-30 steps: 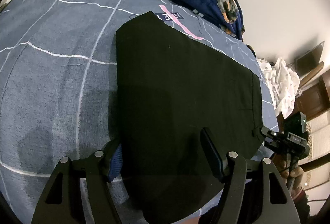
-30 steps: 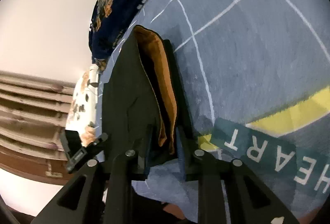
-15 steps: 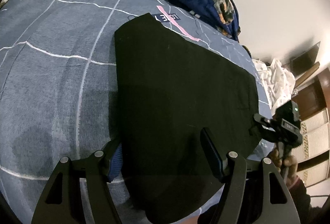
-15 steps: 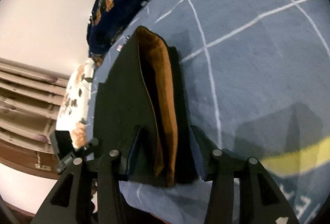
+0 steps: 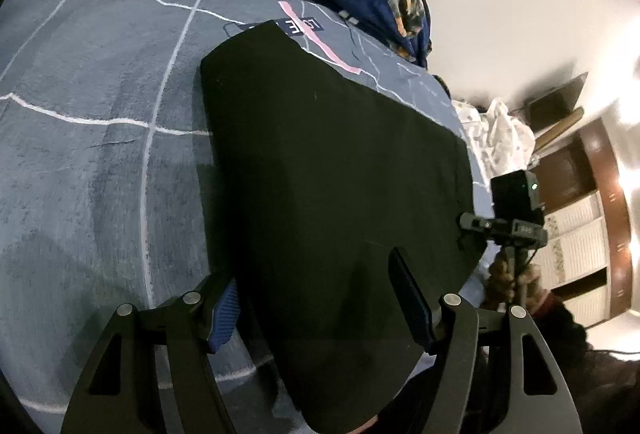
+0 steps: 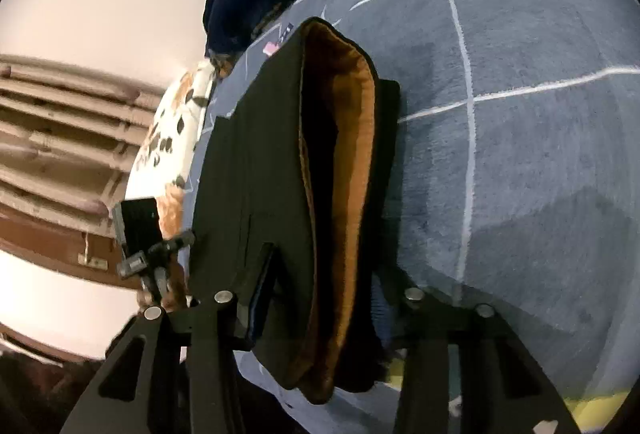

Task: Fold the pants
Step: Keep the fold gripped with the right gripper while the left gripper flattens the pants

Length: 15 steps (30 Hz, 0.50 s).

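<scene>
The black pants (image 5: 332, 174) lie folded flat on the bed (image 5: 100, 154), waistband with its tan lining (image 6: 348, 194) toward the right claw (image 6: 320, 314). The left claw (image 5: 320, 306) is wide open, its fingers straddling the near edge of the cloth, holding nothing. The right claw is also open around the waistband end, not yet pinching. To fold well, I judge both should close on all layers at matching corners, lift together and keep the edges level, so the lining doesn't slip out.
</scene>
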Tool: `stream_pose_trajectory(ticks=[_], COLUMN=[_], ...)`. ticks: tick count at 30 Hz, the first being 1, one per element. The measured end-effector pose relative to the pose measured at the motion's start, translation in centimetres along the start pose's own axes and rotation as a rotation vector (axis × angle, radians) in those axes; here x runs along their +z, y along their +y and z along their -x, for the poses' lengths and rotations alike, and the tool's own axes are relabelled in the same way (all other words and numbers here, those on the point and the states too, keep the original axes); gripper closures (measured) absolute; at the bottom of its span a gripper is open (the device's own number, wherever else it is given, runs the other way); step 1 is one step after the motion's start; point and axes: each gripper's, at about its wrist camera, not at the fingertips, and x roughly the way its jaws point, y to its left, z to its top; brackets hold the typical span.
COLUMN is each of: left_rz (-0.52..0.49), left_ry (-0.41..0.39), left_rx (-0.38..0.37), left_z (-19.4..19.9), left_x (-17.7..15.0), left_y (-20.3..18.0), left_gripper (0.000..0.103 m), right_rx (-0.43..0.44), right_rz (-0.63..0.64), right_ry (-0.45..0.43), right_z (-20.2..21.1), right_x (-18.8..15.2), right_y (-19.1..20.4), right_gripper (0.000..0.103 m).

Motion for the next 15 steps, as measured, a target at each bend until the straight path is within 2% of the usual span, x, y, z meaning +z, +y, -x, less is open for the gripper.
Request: stream_pose_trajectory(ticks=[3, 6, 7, 9, 11, 15], left_rz=[0.044, 0.059, 0.042, -0.034, -0.069, 0.047], left_ry=[0.006, 0.068, 0.096, 0.144, 0.149, 0.117], left_rx=[-0.088, -0.175, -0.186, -0.157, -0.131, -0.182], left_z=[-0.1, -0.8, -1.2, -1.9, -2.2, -2.1], left_x=[0.5, 0.7, 0.4, -0.2, -0.2, 0.8], left_y=[1.1, 1.1, 0.6, -1.1, -1.9, -0.2], left_gripper=[0.033, 0.033, 0.033, 0.033, 0.033, 0.033], right_rx=[0.000, -0.003, -0.010, -0.002, 0.015, 0.041], right_rz=[0.012, 0.019, 0.027, 0.031, 0.029, -0.020], right_ry=[0.017, 0.016, 0.010, 0.005, -0.002, -0.004], right_z=[-0.2, -0.4, -0.5, -0.6, -0.7, -0.6], right_x=[0.3, 0.3, 0.2, -0.1, -0.1, 0.2], right_y=[0.2, 0.6, 0.9, 1.0, 0.9, 0.1], right_gripper=[0.065, 0.060, 0.060, 0.057, 0.057, 0.061])
